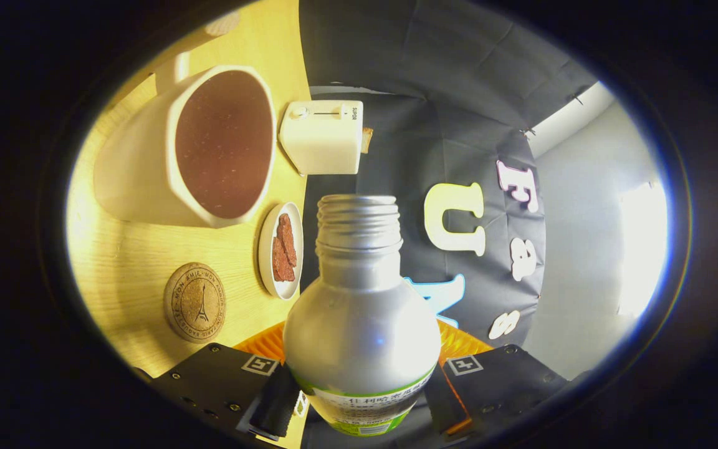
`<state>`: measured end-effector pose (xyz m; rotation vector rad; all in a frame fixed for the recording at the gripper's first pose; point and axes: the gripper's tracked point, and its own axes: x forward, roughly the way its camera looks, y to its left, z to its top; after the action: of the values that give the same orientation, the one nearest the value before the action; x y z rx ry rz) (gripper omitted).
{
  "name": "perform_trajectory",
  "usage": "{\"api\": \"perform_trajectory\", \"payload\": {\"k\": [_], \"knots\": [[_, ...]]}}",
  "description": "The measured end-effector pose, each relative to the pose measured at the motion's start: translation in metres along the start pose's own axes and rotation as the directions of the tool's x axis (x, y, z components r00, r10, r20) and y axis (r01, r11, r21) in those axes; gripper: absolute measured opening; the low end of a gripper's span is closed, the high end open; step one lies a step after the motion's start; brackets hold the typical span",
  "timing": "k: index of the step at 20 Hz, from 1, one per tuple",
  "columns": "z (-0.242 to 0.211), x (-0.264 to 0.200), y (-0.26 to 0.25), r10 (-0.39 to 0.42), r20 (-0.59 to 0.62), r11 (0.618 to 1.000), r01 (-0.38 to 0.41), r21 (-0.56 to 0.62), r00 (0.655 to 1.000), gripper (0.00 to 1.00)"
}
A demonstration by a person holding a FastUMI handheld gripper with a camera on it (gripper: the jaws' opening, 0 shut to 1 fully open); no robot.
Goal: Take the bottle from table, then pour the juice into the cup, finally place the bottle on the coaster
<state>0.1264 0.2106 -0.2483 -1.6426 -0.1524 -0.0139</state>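
A silver bottle (362, 337) with an open threaded neck and a green label stands between my fingers, and my gripper (362, 402) is shut on its lower body. The whole scene is rolled sideways, so the table (128, 268) runs along one side. A large white cup (191, 146) holding dark liquid lies beyond the left finger, a little apart from the bottle's mouth. A round cork coaster (194, 302) with a tower print rests on the table just ahead of the left finger.
A white toaster (323, 136) with a bread slice showing stands past the cup at the table's back edge. A small white plate (280, 250) with reddish-brown pieces sits between coaster and bottle neck. The booth wall rises behind.
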Motion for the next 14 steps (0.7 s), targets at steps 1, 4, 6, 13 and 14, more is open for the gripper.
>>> {"api": "perform_trajectory", "payload": {"k": [1,4,6,13,14], "knots": [[-0.0001,-0.0005,-0.0012,0.001,0.007,1.000,-0.001,-0.021,1.000,0.83],[-0.0007,0.0001,0.0007,0.014,0.013,0.999,-0.013,-0.050,1.000,0.82],[-0.0008,0.0021,0.0000,0.013,0.013,0.998,-0.012,-0.065,1.000,0.82],[0.0016,0.0045,-0.0055,0.033,0.025,0.989,-0.029,-0.142,0.999,0.82],[0.0013,0.0044,-0.0064,0.037,0.024,0.989,-0.033,-0.147,0.999,0.83]]}}
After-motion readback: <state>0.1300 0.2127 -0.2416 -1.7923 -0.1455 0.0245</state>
